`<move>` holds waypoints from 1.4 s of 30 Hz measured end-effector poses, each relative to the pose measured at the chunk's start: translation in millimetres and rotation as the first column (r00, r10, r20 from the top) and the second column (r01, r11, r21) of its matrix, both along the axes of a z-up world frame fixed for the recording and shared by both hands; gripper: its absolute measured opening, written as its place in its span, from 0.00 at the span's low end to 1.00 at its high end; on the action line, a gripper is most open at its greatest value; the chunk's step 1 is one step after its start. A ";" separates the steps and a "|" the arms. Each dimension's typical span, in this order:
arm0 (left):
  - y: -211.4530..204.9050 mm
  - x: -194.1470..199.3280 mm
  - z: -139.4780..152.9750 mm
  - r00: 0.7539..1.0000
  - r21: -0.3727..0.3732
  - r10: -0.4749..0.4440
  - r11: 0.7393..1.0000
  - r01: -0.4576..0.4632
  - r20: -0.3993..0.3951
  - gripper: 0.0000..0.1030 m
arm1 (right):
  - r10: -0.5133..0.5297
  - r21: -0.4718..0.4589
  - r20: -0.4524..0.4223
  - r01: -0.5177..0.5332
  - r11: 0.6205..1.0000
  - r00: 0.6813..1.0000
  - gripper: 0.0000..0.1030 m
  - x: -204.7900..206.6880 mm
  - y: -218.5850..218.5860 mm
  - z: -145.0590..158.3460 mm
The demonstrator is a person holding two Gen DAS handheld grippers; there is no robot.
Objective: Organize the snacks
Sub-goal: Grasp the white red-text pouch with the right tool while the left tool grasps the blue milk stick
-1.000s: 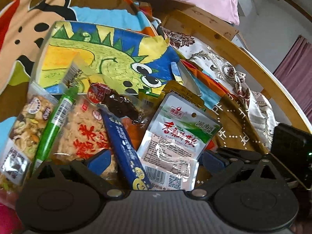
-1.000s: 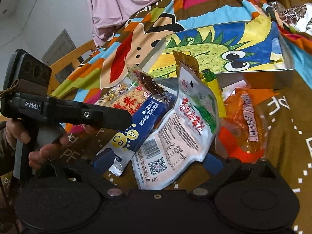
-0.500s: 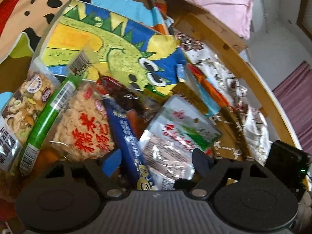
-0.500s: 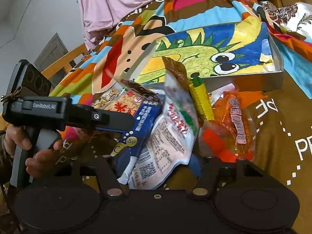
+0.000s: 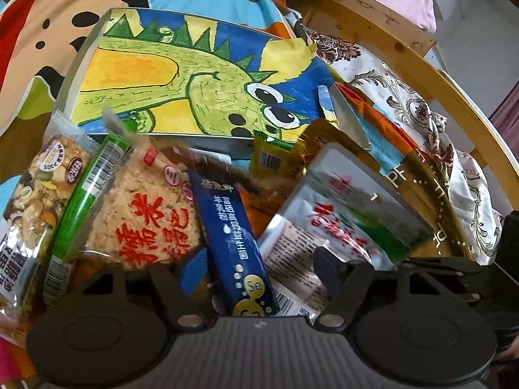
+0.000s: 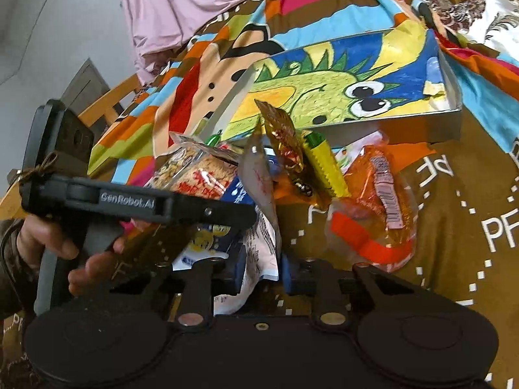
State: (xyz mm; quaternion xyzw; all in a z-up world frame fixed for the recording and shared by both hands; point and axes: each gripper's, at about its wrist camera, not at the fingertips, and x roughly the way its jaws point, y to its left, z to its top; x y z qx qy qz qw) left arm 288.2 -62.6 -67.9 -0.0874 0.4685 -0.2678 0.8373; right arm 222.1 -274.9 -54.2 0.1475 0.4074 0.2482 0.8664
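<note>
Barely begun: my right gripper (image 6: 259,272), jaws closing, pinches the white foil pouch (image 6: 262,243); left gripper (image 5: 259,269), jaws closing, straddles the blue stick sachet (image 5: 230,236). Dinosaur-lined metal tray (image 5: 68,81), upper frame, holds nothing.

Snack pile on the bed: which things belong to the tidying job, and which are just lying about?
Job: blue stick pack, silver pouch, rice cracker, nut bar, orange packet, dinosaur tray.
Lying about: bedspread, pink cloth, wooden rail.
</note>
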 end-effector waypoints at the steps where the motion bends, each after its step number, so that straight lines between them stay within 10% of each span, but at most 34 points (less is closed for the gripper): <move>1: 1.4 0.5 -0.5 1.000 0.001 0.003 1.000 -0.003 0.000 0.67 | 0.004 -0.004 -0.014 -0.005 1.000 1.000 0.25 3.4 1.5 -3.7; 13: -11.8 3.1 -3.1 0.998 0.103 0.068 0.992 -0.068 0.008 0.51 | 0.003 0.019 -0.041 -0.002 1.000 0.999 0.31 10.4 10.2 -17.3; 16: -10.2 2.7 -0.7 0.991 0.131 0.134 0.983 -0.132 -0.007 0.30 | 0.012 -0.012 -0.022 -0.012 1.000 1.000 0.25 6.3 12.7 -13.0; 30: -7.7 1.9 -3.1 0.983 0.095 0.179 0.980 -0.175 -0.036 0.32 | 0.031 0.063 -0.067 -0.027 0.998 0.997 0.25 9.2 12.0 -16.8; 42: -19.7 -20.6 9.3 0.980 0.190 0.198 0.963 -0.191 -0.017 0.27 | 0.126 -0.245 0.144 -0.088 0.966 0.982 0.21 -24.8 45.5 6.3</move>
